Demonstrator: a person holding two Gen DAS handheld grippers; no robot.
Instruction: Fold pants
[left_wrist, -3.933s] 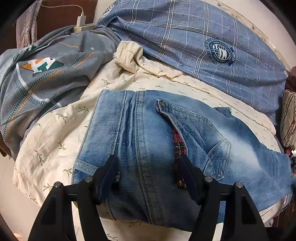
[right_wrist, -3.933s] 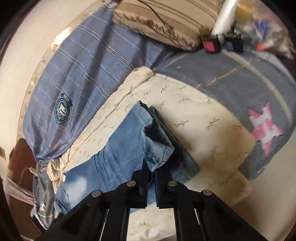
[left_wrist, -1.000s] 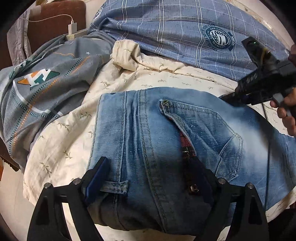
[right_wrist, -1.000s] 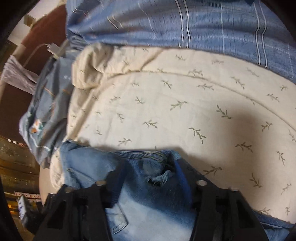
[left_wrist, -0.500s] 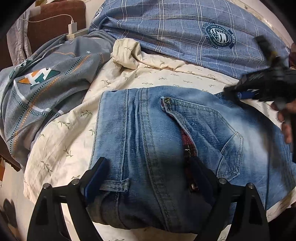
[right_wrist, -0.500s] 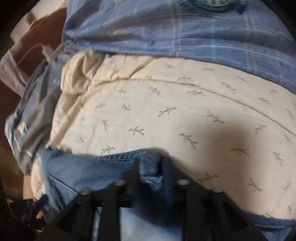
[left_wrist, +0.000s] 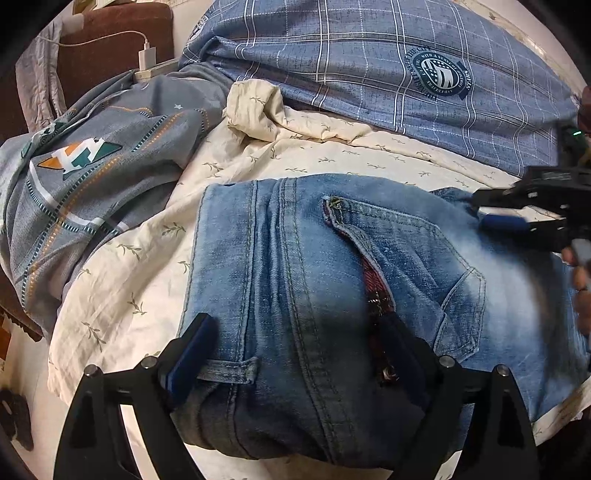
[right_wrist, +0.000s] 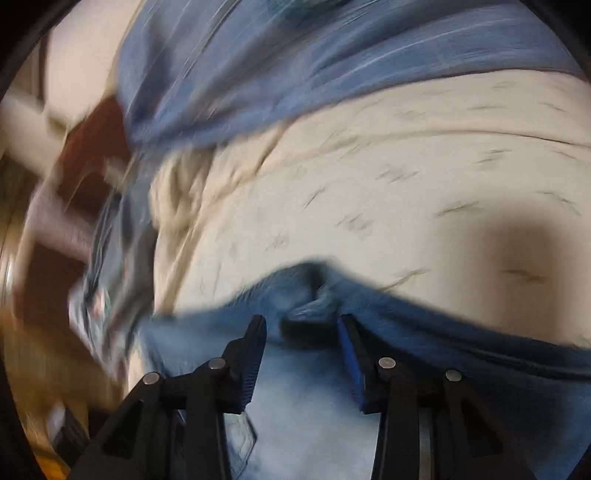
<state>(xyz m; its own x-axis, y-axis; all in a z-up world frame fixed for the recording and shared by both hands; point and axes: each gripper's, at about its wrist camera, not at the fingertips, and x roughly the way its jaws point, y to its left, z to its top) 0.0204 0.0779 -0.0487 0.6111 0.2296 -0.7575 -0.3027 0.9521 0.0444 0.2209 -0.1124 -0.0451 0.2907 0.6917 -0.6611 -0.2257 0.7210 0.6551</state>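
While the left gripper (left_wrist: 295, 354) is held low over the waistband end of the jeans (left_wrist: 332, 266), its two black fingers are spread wide, one blue pad resting beside a belt loop (left_wrist: 229, 369) at the outer edge and the other finger sunk in shadow near the red plaid lining (left_wrist: 375, 291) of the back pocket (left_wrist: 413, 258); the denim lies between them, but no pinch on it can be made out, so the tool is read as released. From the right wrist view (badly smeared by motion) the right gripper (right_wrist: 301, 354) is seen with its jaws parted, having just been opening, and a small crumpled tip of the trouser hem (right_wrist: 314, 302) sits ahead of and between the blue pads (right_wrist: 255, 354) without being pressed by them. That same gripper (left_wrist: 524, 210) is also caught in the left wrist view at the right border, poised just over the far edge of the folded denim, with part of the person's hand (left_wrist: 581, 288) behind it. The jeans are laid folded on a cream sheet (left_wrist: 140, 266) printed with small leaf sprigs. Beyond the sheet a blue checked pillow (left_wrist: 369, 66) bearing a round badge (left_wrist: 437, 74) is propped, and to the left a grey patterned quilt (left_wrist: 92, 177) is bunched. A white charger (left_wrist: 147, 57) with its cable is seen at the top left.
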